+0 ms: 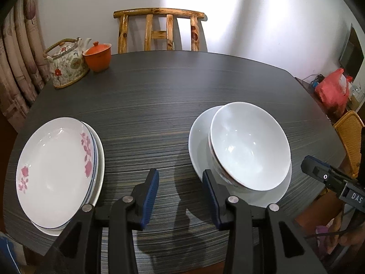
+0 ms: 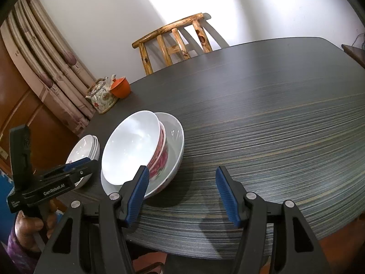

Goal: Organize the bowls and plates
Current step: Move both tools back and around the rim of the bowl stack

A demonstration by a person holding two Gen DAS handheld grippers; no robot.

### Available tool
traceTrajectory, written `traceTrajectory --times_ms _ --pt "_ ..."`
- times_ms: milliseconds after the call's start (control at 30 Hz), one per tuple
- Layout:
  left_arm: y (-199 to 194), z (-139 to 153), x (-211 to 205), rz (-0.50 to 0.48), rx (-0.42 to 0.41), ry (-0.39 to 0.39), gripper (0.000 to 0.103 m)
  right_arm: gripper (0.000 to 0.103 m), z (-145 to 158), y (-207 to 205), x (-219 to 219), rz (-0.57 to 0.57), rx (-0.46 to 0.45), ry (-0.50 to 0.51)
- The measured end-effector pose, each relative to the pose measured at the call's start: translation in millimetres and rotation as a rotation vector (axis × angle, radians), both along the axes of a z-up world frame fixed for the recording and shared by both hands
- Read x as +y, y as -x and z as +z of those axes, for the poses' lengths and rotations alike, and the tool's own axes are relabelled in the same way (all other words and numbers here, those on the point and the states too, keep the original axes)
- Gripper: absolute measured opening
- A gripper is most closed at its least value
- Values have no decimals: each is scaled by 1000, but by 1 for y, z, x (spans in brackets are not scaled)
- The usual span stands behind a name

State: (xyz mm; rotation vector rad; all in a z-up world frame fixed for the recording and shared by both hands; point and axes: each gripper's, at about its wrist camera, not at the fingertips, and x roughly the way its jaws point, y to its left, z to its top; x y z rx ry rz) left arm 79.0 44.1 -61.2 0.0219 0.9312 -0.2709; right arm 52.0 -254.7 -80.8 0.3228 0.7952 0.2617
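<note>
A stack of plates [image 1: 57, 169] lies at the table's left; the top plate is white with pink flowers. It also shows in the right wrist view [image 2: 85, 148]. A stack of bowls [image 1: 248, 146] leans tilted inside a larger white bowl [image 1: 198, 137]; the top bowl is white and a lower one has a red flower pattern [image 2: 159, 159]. My left gripper [image 1: 180, 196] is open and empty above the table between the two stacks. My right gripper [image 2: 182, 196] is open and empty, just right of the bowls near the table's front edge.
A dark striped table [image 1: 171, 91] holds a flowered teapot [image 1: 66, 66] and an orange lidded cup [image 1: 98, 56] at the far left. A wooden chair [image 1: 159, 29] stands behind it. A curtain [image 1: 18, 68] hangs on the left and a red bag [image 1: 333, 89] on the right.
</note>
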Motion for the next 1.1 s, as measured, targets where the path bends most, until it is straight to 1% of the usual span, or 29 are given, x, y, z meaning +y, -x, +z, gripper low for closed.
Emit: traceTrajectory --times_ms 233,433,467,633,700,733,867,933,1100 --pt "0 -1 -1 -13 -20 -6 40 58 -4 -4 0 7 26 -19" --pt "-1 -1 -2 -28 -32 -16 40 58 -5 -10 2 25 41 -9" --pt "-2 -1 -1 -28 -29 -16 40 58 -6 -11 2 30 45 -4" --pt "-8 -3 9 -18 2 58 40 58 -7 -19 3 47 61 -11" --pt "-10 -3 9 -18 3 70 40 58 -7 -20 3 51 59 -15" --pt "-10 -4 9 -21 5 72 40 58 -8 -21 3 57 63 -16" --pt "-14 -9 -1 -70 61 79 40 58 -8 -25 2 66 70 -16" --pt "-14 -12 -6 -86 67 61 41 58 -10 -27 -1 70 79 -15" --pt "-18 -16 -9 -90 83 63 41 58 -12 -36 -3 101 102 -23"
